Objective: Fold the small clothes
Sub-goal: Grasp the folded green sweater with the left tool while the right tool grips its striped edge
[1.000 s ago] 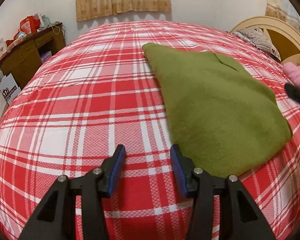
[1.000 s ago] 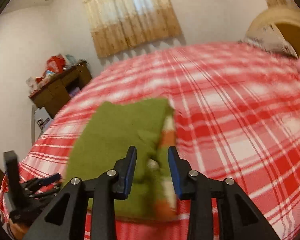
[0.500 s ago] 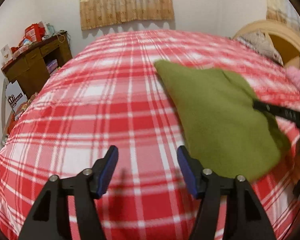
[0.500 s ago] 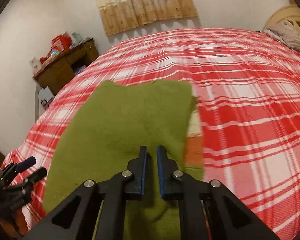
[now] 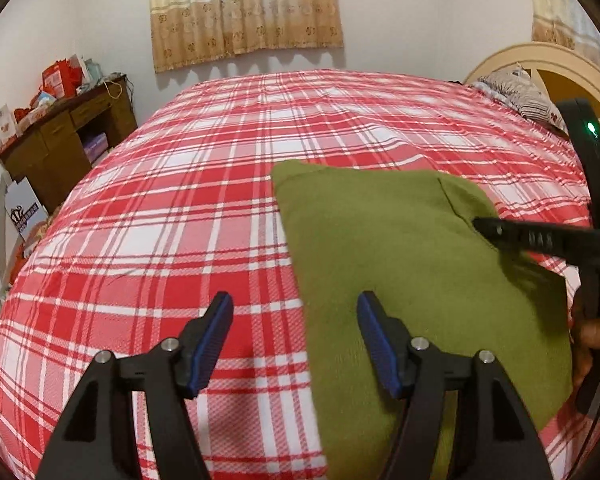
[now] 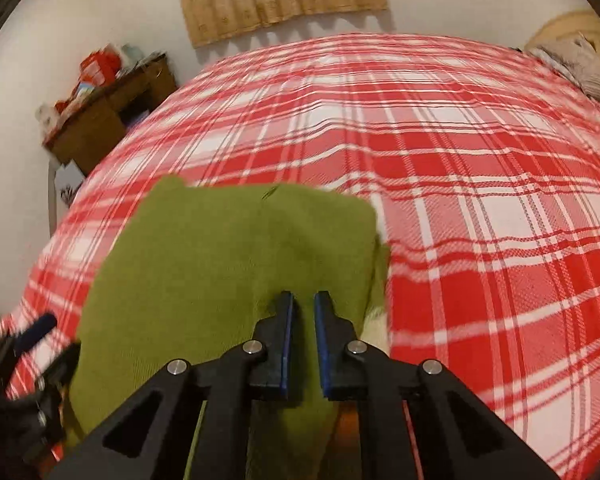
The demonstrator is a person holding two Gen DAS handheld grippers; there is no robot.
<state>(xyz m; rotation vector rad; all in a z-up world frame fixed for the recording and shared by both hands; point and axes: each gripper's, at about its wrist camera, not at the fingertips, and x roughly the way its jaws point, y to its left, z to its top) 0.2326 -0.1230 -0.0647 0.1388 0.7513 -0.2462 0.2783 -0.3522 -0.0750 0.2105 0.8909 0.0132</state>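
A small olive-green garment (image 5: 400,256) lies folded on the red plaid bed (image 5: 180,208). My left gripper (image 5: 296,340) is open and empty, straddling the garment's left edge, its right finger over the cloth. My right gripper (image 6: 302,320) is shut on the near edge of the green garment (image 6: 236,248), with cloth between the blue pads. A strip of orange and white fabric (image 6: 376,316) shows under the garment's right edge. The right gripper also shows in the left wrist view (image 5: 500,232), at the garment's right side.
A brown desk (image 5: 64,136) with red boxes stands left of the bed. A curtain (image 5: 244,8) hangs on the far wall. A headboard (image 5: 540,64) and striped pillow (image 5: 516,92) are at the right. The left gripper shows in the right wrist view (image 6: 32,344).
My right gripper closed on the garment's near edge and holds it. My left gripper moved right, so its right finger is now over the cloth.
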